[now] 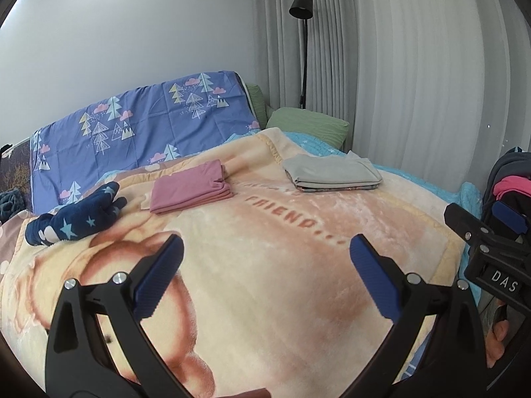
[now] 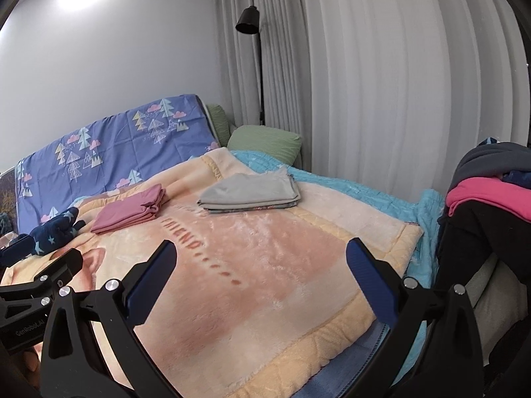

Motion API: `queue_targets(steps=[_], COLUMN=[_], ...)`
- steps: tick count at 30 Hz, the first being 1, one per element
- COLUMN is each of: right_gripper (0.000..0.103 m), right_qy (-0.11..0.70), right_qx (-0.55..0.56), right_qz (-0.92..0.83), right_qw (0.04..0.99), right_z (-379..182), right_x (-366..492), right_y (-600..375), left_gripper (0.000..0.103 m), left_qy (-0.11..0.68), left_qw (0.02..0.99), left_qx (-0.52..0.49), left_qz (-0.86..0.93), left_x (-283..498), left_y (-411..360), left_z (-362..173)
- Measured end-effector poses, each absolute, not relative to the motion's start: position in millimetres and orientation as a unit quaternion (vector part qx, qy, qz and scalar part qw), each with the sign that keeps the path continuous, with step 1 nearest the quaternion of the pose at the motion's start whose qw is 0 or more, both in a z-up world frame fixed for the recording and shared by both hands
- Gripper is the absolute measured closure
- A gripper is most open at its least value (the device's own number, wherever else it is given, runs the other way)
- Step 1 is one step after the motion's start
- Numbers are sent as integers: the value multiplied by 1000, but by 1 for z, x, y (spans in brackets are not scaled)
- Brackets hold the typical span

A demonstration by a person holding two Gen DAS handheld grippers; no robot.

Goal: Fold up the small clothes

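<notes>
Both tools gape, holding nothing, over the bed.
We see the heaped pile fully only at right; the plush blanket bears 2 flat folded stacks: pink, grey.

1. A bright ceiling glow burns out at the top left of both my views, washing the wall pale.
2. The room is evenly, softly lit; shadows on the blanket are faint.
3. Fisheye distortion bows the curtains and leaves dark corners.
4. My fingers look slightly soft up close, while the mid-frame stays sharp.
</notes>
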State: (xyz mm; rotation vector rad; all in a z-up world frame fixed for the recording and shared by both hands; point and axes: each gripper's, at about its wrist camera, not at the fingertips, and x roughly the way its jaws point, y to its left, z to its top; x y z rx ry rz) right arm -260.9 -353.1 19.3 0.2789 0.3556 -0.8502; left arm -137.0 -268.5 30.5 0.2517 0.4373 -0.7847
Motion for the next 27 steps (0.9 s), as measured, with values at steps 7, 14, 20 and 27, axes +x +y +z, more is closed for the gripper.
queue_targets(steps=[7, 14, 20, 27], right_gripper=[1, 1, 1, 1], right_qy=[180, 185, 195, 201], right_qx=[130, 135, 136, 140], right_qz=[-407, -408, -403, -403], right_qw=[886, 884, 884, 882], right_z=[20, 18, 15, 13], right_x=[-254, -252, -246, -244], right_y=[-351, -355, -358, -362], left_gripper=[2, 2, 2, 2], left_qy=[215, 219, 226, 232], left_qw=[891, 890, 888, 886], left_qx=[121, 120, 127, 132], left_qz=[-381, -382, -379, -379], left_x=[-135, -131, -129, -128], left_y=[-268, -268, -271, -273], left_z=[28, 26, 21, 18])
